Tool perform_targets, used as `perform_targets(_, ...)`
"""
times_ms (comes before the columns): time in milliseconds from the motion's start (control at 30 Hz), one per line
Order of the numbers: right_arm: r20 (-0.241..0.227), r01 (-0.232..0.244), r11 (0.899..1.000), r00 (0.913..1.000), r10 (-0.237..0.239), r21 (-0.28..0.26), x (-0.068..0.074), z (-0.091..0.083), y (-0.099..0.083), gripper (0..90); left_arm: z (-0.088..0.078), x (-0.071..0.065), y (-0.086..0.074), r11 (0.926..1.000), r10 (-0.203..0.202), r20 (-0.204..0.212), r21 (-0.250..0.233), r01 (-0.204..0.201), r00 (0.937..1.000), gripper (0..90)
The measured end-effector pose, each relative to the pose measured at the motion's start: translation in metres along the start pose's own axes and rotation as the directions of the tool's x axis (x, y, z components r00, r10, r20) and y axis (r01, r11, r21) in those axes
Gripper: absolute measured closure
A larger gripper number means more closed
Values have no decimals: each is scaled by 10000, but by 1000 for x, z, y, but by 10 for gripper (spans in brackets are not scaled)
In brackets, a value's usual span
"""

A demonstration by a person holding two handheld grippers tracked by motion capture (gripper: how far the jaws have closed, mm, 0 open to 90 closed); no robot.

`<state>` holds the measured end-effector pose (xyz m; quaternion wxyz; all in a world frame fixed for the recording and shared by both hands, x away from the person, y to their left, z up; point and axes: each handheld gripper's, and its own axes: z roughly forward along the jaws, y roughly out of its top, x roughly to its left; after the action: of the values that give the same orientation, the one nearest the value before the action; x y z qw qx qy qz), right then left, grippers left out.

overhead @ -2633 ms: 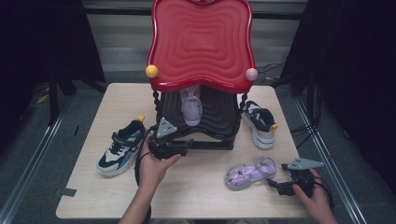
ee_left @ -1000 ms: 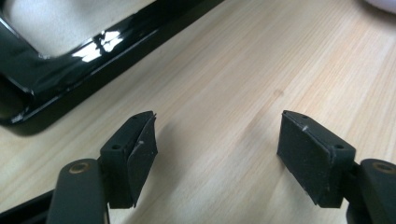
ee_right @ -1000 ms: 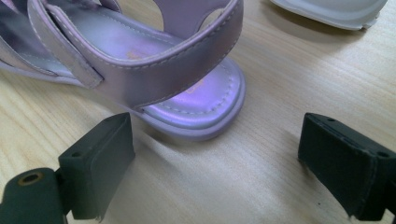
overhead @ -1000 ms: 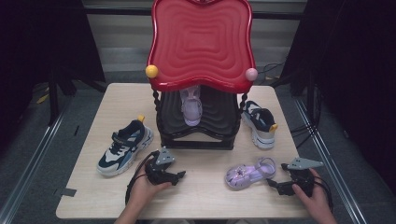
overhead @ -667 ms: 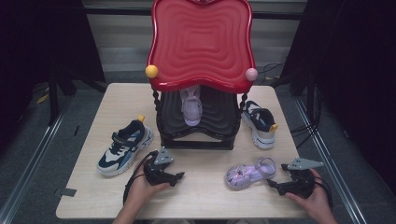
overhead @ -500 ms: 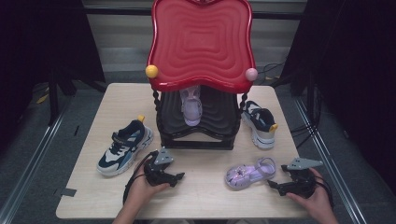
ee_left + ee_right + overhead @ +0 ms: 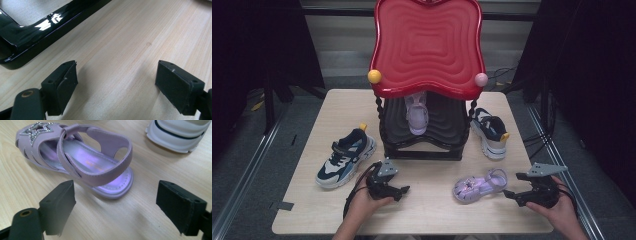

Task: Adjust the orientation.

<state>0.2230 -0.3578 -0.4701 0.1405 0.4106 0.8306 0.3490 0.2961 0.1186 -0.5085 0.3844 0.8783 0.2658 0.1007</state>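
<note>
A lilac sandal (image 7: pixel 477 184) with a glittery star lies on the wooden table (image 7: pixel 437 210), front right. My right gripper (image 7: pixel 511 194) points at its heel from the right. In the right gripper view the sandal (image 7: pixel 95 160) has its heel strap just ahead of my right gripper (image 7: pixel 116 208). Its jaws have just been closing a little but stand wide, with the pads off the shoe. My left gripper (image 7: pixel 402 190) rests low on the table before the rack, and its jaws have just been opening. In the left gripper view the left gripper (image 7: pixel 116 87) has only bare wood between its pads.
A black shoe rack (image 7: pixel 422 135) under a red wavy top (image 7: pixel 427 45) stands mid-table with a second lilac sandal (image 7: pixel 417 112) on its shelf. A navy sneaker (image 7: pixel 344 156) lies left of it and its mate (image 7: pixel 491 132) lies right. The rack's glossy foot (image 7: pixel 37 27) is close ahead of the left gripper.
The left hand drew back from the rack's foot toward the near table edge, then stayed there. The right gripper rose slightly beside the sandal.
</note>
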Motion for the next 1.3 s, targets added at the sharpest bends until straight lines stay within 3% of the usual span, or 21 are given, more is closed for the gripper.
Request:
perform_targets(233,-125,327,9993,9994,-329,-169,-1,-12,16,196,0,0,0,10000,1,6,4,-1,10000,171)
perform_targets(400,-377,128,9983,9992,-150,-560,-4,-16,25,252,0,0,0,10000,6,-1,-3,-6,10000,171)
perform_targets(700,-444,360,9980,9983,-383,-515,-6,4,33,355,0,0,0,10000,23,8,15,-23,10000,171)
perform_targets(967,-427,537,9976,9975,-556,-441,-7,18,35,552,0,0,0,10000,37,-16,17,-37,10000,171)
perform_targets(1233,-284,853,9957,9959,-864,-357,-2,11,32,612,0,0,0,10000,22,-10,13,-22,10000,171)
perform_targets(1300,-216,911,9954,9955,-918,-302,-1,7,28,663,0,0,0,10000,36,-15,19,-36,10000,170)
